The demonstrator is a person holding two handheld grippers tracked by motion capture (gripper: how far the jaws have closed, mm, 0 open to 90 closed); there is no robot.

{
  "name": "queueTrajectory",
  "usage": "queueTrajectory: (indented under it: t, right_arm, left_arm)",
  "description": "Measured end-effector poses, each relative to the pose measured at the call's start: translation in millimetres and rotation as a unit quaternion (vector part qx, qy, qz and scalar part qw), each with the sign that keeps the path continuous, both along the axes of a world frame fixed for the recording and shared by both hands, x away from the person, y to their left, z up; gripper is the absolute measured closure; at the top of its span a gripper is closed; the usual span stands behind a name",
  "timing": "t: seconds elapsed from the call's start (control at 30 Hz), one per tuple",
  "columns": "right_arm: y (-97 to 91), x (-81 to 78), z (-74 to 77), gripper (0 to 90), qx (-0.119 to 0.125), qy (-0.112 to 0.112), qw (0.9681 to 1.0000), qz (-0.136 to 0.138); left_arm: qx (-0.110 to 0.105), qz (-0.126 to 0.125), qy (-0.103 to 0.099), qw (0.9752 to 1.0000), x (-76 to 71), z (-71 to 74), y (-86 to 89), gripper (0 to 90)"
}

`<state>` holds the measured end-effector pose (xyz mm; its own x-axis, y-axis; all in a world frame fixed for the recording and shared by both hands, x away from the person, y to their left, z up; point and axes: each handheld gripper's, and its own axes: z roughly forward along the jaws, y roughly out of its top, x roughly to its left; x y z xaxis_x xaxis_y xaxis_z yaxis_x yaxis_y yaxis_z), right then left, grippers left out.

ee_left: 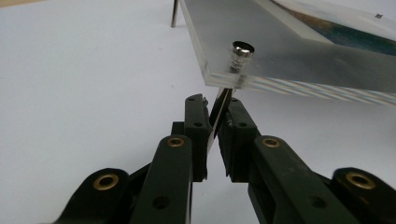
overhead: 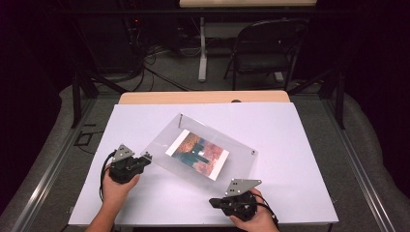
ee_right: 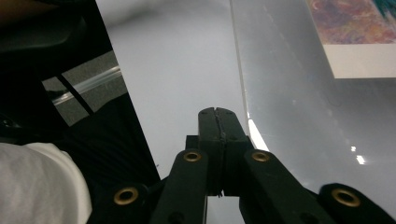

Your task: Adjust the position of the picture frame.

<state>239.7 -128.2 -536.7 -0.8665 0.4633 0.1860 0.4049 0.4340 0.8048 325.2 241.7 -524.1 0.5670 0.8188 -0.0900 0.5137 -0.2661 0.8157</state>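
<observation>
Clear acrylic is what we are recording first: a photo frame made of two transparent panels is lying tilted on the white table sheet, with a colour print sandwiched at its middle. We are taking this frame as our landmark.

At the frame's left corner we are finding the left gripper, carried in the person's left hand. In the left gripper view its jaws are pinching a thin metal leg that is running down from under that corner, directly below a silver bolt head seated in the acrylic. The pads are pressing on the leg from both sides.

Near the frame's front edge, just off its lower right side, we are noting the right gripper, held in the right hand. In the right gripper view its jaws are pressed fully together with nothing between them, and their tips are sitting just beside the frame's edge; we cannot tell whether they are touching it.

A second metal leg is standing at the frame's far corner.
</observation>
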Motion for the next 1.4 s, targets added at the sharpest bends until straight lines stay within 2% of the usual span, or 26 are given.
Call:
queueTrajectory:
  t: [0.2,0.4,0.5,0.63,0.77,0.93,1.0,1.17,1.27,1.4]
  right_arm:
    - [1.2,1.5,-1.3,90.0,-0.024,0.013,0.9996,-0.009]
    - [1.3,0.5,-0.5,90.0,-0.047,0.015,0.9986,-0.018]
    - [-1.0,1.9,-0.7,90.0,-0.052,0.026,0.9979,-0.03]
    - [-11.9,9.3,-1.5,90.0,-0.05,0.04,0.9964,-0.055]
    - [-30.3,21.9,-1.8,90.0,-0.024,0.063,0.9936,-0.091]
    - [-43.1,31.7,0.9,90.0,-0.028,0.053,0.9916,-0.115]
    - [-46.9,35.2,2.0,90.0,-0.021,0.052,0.9911,-0.12]
    - [-64.8,47.6,7.3,90.0,-0.011,0.058,0.9865,-0.152]
    - [-78.2,57.7,6.5,90.0,-0.001,0.078,0.9821,-0.172]
    - [-92.2,70.2,5.4,90.0,0.003,0.088,0.9769,-0.195]
  left_arm:
    - [-0.003,-0.01,0.0,0.9999,-4.5,1.2,-4.8,82.1]
    - [0.0,-0.017,0.002,0.9998,-8.1,-0.2,-7.1,82.2]
    - [0.002,-0.025,0.003,0.9997,-9.6,-1.4,-9.4,82.4]
    - [0.003,-0.046,0.003,0.9989,-11.7,-2.3,-16.7,82.8]
    - [0.003,-0.064,-0.001,0.9979,-15.2,-1.3,-25.8,83.3]
    - [0.001,-0.085,0.001,0.9964,-21.0,-0.3,-36.7,83.9]
    - [-0.008,-0.094,0.0,0.9956,-23.4,0.2,-41.0,84.0]
    - [-0.02,-0.12,0.002,0.9926,-29.1,0.8,-56.1,84.6]
    - [-0.019,-0.132,0.002,0.9911,-31.7,-1.0,-66.4,84.9]
    - [-0.023,-0.142,0.003,0.9896,-35.3,-2.8,-79.5,85.1]
